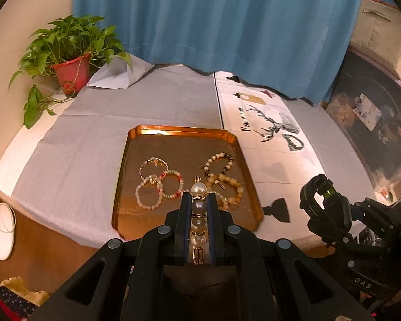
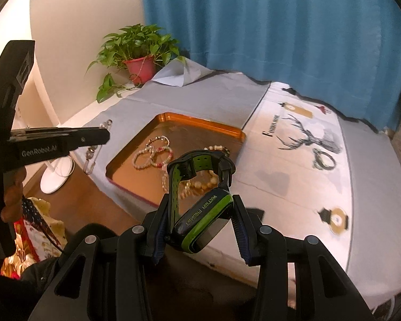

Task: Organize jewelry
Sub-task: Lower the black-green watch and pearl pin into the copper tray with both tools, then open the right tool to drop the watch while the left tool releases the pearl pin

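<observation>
Clamped in the left claw [image 1: 199,200]: a pearl bar pin [image 1: 199,208], gold wire loops poking out at both ends, jaws nearly together on the beads. Hung above the near edge of a copper tray [image 1: 136,144]. Gripped in the right claw [image 2: 200,200]: a black and green watch [image 2: 203,216], "WATER RESIST" printed along its case, strap [image 2: 197,163] arched up and forward; jaws held partway apart with the case wedged between the fingers. Seen also from the left wrist view at the right edge, same watch [image 1: 320,190] aloft over the table.

Lying inside the tray: a cluster of pale and pink beaded bracelets [image 1: 157,184] on the left, overlapping one another; a dark and cream beaded bracelet [image 1: 219,163] toward the far right; an amber chunky bracelet [image 1: 227,187] just nearer, touching it. Set on a grey cloth [image 1: 80,147] covering the table [image 1: 56,240].

Beside the tray on the right: a white printed mat [image 1: 275,144] with a deer drawing and the word "FASHION". Resting on that mat, well apart from the tray: a dark braided bracelet [image 1: 292,141].

Standing at the far left corner: a leafy plant in a red pot [image 1: 72,72]. Hanging behind: a blue curtain [image 1: 214,26]. Visible low at left beyond the table edge: a white round lamp base [image 1: 1,230].

Wrapped around the left gripper's handle in the right wrist view: a hand [image 2: 12,195].
</observation>
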`<action>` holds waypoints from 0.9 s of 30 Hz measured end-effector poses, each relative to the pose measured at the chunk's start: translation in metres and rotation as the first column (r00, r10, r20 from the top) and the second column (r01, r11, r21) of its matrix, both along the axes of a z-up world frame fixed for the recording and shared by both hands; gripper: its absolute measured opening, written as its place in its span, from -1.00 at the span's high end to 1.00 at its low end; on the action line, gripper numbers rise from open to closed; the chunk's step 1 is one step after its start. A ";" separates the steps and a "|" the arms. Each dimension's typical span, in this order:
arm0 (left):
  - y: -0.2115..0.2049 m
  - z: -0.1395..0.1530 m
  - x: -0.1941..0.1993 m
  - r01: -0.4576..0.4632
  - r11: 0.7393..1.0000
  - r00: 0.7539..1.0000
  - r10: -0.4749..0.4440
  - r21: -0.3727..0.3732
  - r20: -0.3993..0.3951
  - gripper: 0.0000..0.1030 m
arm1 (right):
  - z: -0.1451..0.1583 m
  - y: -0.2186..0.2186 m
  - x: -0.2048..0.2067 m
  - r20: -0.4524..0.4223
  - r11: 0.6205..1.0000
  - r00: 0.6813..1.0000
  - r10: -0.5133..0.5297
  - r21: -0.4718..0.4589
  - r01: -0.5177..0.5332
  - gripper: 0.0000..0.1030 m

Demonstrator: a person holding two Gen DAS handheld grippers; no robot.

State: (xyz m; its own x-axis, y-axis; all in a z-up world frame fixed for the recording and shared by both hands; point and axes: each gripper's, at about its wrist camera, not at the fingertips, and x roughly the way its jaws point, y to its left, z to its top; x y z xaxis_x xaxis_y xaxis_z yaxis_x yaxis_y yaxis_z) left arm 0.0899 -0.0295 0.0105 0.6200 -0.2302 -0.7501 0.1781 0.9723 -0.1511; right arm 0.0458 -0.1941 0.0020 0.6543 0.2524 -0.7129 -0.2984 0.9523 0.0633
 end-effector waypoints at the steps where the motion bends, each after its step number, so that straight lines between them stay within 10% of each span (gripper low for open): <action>1: -0.001 -0.003 0.006 0.000 1.000 1.000 0.000 0.007 -0.002 0.83 | -0.002 0.002 0.007 -0.002 1.000 1.000 0.005 0.002 -0.005 0.14; 24: 0.004 -0.077 0.141 -0.051 0.994 0.997 0.056 0.100 -0.052 0.83 | -0.084 0.042 0.163 -0.047 0.998 0.997 0.058 0.018 -0.057 0.14; 27: 0.007 -0.082 0.146 -0.090 0.989 0.994 0.096 0.119 -0.043 0.52 | -0.091 0.046 0.171 -0.065 0.998 0.996 0.065 0.009 -0.064 -0.15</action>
State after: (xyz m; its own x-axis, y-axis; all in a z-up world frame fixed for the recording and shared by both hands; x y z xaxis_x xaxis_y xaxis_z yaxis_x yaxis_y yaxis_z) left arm 0.2362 -0.0221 -0.0714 0.5969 -0.0821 -0.7981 0.0814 0.9958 -0.0415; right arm 0.2169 -0.1479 -0.0887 0.5884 0.2976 -0.7518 -0.3540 0.9308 0.0913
